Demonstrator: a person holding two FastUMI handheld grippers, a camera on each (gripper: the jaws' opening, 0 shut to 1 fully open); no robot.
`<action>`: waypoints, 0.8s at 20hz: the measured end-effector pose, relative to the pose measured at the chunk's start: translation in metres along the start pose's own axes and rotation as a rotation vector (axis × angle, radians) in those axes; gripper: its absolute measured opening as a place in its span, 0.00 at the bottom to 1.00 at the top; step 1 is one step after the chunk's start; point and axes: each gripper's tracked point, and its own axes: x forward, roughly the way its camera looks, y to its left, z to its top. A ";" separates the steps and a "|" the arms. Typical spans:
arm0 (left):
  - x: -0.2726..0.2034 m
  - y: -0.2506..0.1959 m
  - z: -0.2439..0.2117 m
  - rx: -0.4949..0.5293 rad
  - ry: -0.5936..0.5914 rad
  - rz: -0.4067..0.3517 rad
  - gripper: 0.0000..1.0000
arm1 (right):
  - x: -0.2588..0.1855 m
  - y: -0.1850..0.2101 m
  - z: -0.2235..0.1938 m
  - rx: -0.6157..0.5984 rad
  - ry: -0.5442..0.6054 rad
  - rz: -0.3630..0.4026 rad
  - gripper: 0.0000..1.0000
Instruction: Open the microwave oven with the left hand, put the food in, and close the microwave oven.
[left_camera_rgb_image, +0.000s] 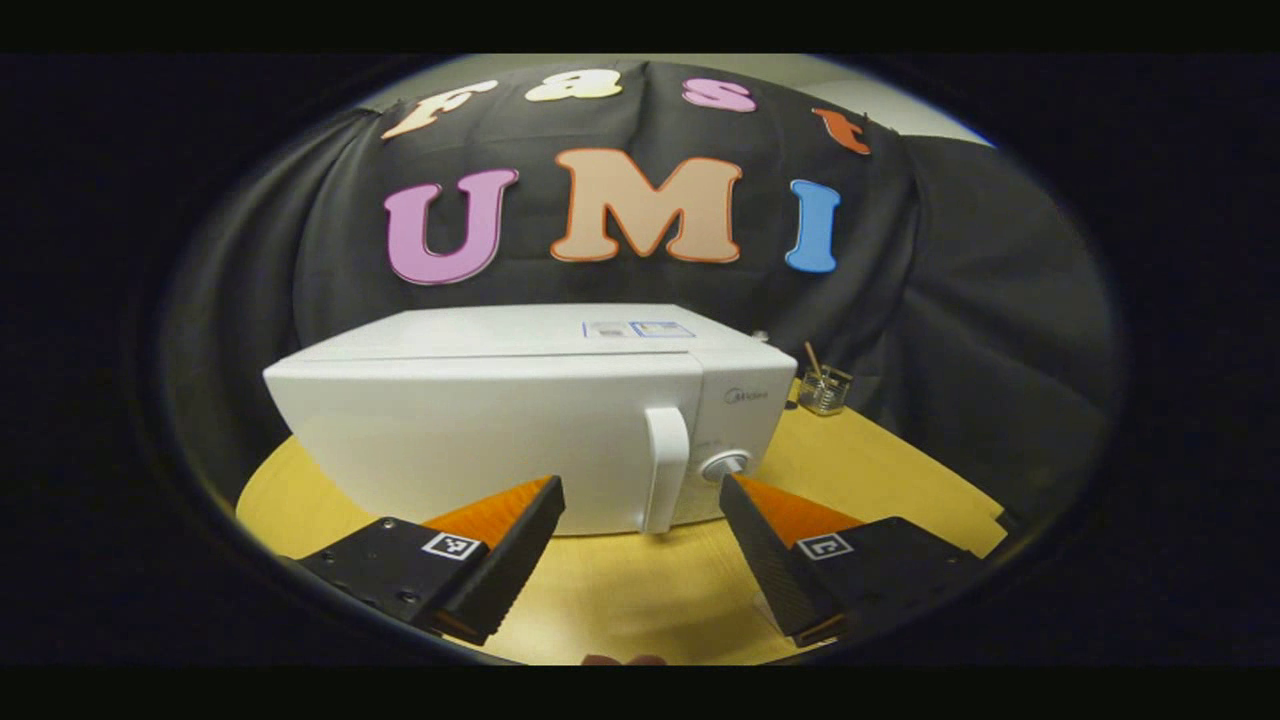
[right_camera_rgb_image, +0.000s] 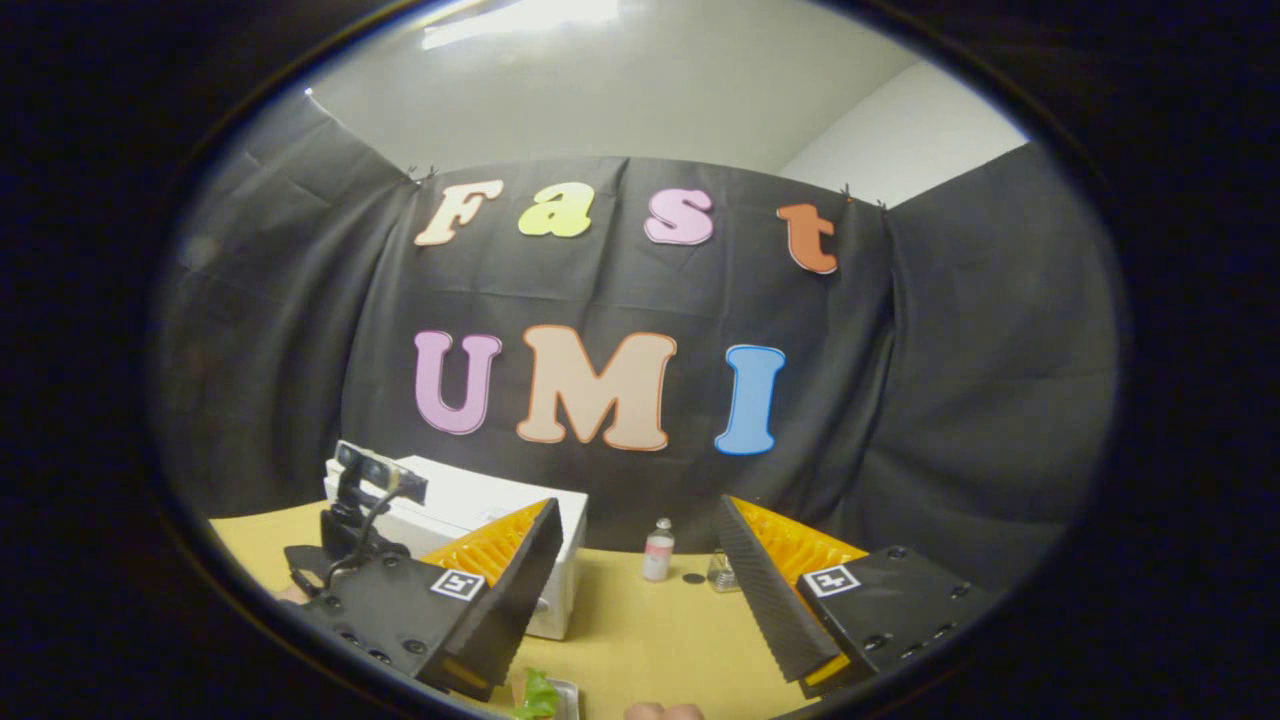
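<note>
2 grippers: I have both spread wide and holding nothing, because the door comes first and the food second.
Left gripper (left_camera_rgb_image: 640, 500): I hold it low over the table, facing the microwave (left_camera_rgb_image: 500, 420) head-on, its fingers splayed to either side of the handle, near it but not touching. I judge this is the line-up for hooking the door.
Handle (left_camera_rgb_image: 666, 468): 1 upright white bar with rounded ends, standing proud of the door, so a finger should slip behind it.
Door: flat, smooth, glossy white plastic, closed flush. The task is barely begun.
Dial (left_camera_rgb_image: 725, 465): 1 round knob just right of the handle, close to my right-hand finger. I judge it a risk to knock on the way in.
Right gripper (right_camera_rgb_image: 635, 600): released, waiting off to the microwave's right and tilted up toward the booth wall.
Food (right_camera_rgb_image: 540, 695): something green and leafy on a pale tray at the bottom edge of the right gripper view, below the fingers. What it is I cannot tell.
Table (left_camera_rgb_image: 640, 600): tan, matte, wood-like top carrying everything.
Fingers (left_camera_rgb_image: 505, 555): wedge-shaped, with ribbed inner faces for grip.
Bottle (right_camera_rgb_image: 657, 550): 1 small clear bottle well behind, beside a small glass jar (left_camera_rgb_image: 825, 390).
</note>
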 end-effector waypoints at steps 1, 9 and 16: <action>0.008 -0.003 -0.004 -0.001 0.016 -0.004 0.97 | -0.002 -0.007 -0.001 -0.010 0.004 -0.016 0.95; 0.045 -0.016 -0.013 0.029 0.063 -0.033 0.95 | -0.007 -0.043 -0.019 -0.016 0.060 -0.101 0.96; 0.056 -0.004 -0.013 0.007 0.075 0.007 0.39 | -0.005 -0.044 -0.027 -0.014 0.080 -0.097 0.96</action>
